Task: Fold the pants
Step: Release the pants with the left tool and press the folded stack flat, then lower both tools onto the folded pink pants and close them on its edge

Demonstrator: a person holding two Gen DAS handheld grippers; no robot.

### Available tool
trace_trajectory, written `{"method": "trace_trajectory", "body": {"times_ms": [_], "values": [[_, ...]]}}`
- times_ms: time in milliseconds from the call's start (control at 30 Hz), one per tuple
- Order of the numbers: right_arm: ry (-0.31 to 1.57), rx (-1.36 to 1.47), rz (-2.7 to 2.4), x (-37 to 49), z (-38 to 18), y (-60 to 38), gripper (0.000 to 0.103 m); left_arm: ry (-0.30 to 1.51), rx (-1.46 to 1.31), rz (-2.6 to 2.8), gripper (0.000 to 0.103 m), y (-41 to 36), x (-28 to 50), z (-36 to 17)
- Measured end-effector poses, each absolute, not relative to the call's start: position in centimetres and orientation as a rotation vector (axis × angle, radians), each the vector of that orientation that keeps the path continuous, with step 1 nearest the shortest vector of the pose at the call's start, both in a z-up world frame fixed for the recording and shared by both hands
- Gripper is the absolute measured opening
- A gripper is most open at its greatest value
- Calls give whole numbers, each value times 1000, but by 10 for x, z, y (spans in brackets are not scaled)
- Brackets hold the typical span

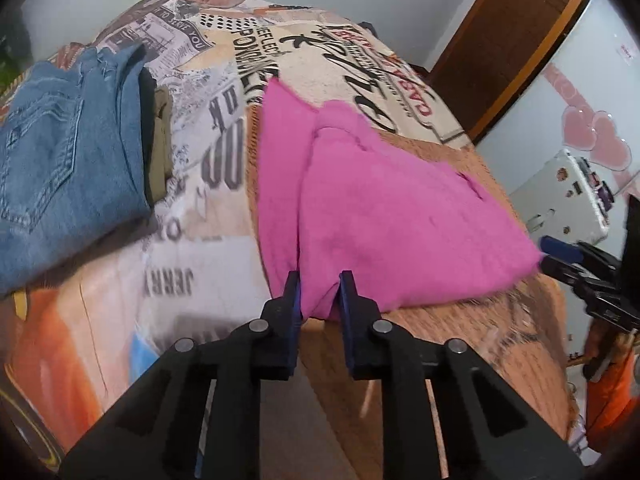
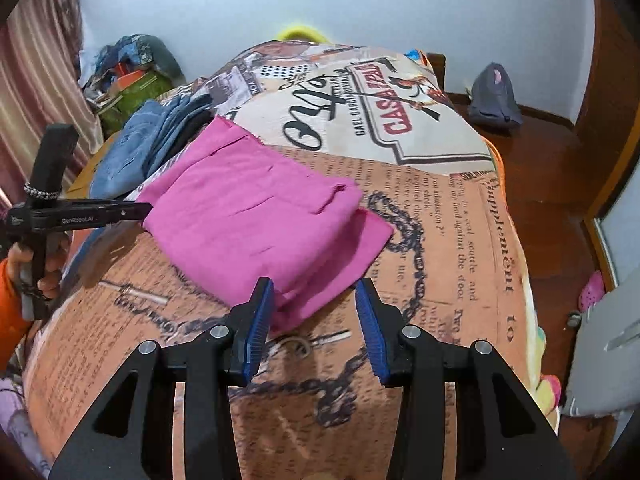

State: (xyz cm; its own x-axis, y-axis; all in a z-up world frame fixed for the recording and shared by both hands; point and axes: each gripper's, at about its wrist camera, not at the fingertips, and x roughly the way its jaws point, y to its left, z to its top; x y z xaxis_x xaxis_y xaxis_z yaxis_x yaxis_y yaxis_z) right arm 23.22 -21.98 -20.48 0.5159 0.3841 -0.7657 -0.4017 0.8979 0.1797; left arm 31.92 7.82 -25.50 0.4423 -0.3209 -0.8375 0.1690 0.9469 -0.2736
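The pink pants (image 1: 380,216) lie folded on the printed bed cover; they also show in the right wrist view (image 2: 256,216). My left gripper (image 1: 319,280) has its jaws narrowly apart with a fold of pink cloth between them at the near corner. In the right wrist view the left gripper (image 2: 140,210) touches the pants' left corner. My right gripper (image 2: 314,286) is open, its blue pads on either side of the pants' near corner, not pinching it. In the left wrist view the right gripper (image 1: 560,256) sits at the pants' right corner.
Folded blue jeans (image 1: 60,168) lie on the bed at the left over an olive garment (image 1: 160,148). The bed cover (image 2: 440,240) ends at the right above a wooden floor (image 2: 560,168). A grey bag (image 2: 494,96) and a pink shoe (image 2: 592,290) lie on the floor.
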Motion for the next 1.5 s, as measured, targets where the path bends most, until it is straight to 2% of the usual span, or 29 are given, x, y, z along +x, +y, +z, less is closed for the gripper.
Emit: {"method": "trace_trajectory", "body": {"times_ms": [333, 400, 467, 567, 667, 867, 967, 1100, 1200, 1267, 1333, 1400, 1467, 1500], "values": [[949, 54, 449, 244, -229, -216, 38, 1060, -226, -342, 14, 69, 281, -241], [957, 67, 446, 249, -234, -218, 26, 1058, -215, -331, 13, 72, 279, -239], [962, 74, 444, 251, -237, -220, 22, 1058, -202, -306, 8, 76, 277, -238], [975, 60, 441, 252, -242, -218, 19, 1064, -204, -263, 6, 87, 275, -240], [985, 13, 427, 250, -244, -213, 19, 1077, -216, -242, 6, 96, 271, -241], [941, -28, 408, 242, -218, -218, 21, 992, -143, -192, 6, 98, 258, -211], [907, -20, 400, 238, -201, -225, 28, 969, -109, -178, 6, 95, 260, -200], [861, -24, 393, 238, -181, -228, 31, 942, -81, -176, 7, 87, 266, -190], [837, -28, 389, 240, -170, -228, 39, 923, -52, -173, 11, 81, 272, -185], [823, -24, 395, 242, -166, -227, 42, 917, -50, -180, 19, 77, 277, -183], [817, -24, 399, 246, -164, -225, 45, 916, -49, -175, 43, 75, 284, -184], [821, -23, 410, 252, -166, -222, 47, 903, -48, -167, 52, 73, 291, -185], [833, -25, 415, 260, -170, -219, 48, 917, -52, -164, 55, 71, 300, -189], [844, -28, 416, 264, -173, -216, 54, 928, -63, -162, 56, 71, 305, -193]]}}
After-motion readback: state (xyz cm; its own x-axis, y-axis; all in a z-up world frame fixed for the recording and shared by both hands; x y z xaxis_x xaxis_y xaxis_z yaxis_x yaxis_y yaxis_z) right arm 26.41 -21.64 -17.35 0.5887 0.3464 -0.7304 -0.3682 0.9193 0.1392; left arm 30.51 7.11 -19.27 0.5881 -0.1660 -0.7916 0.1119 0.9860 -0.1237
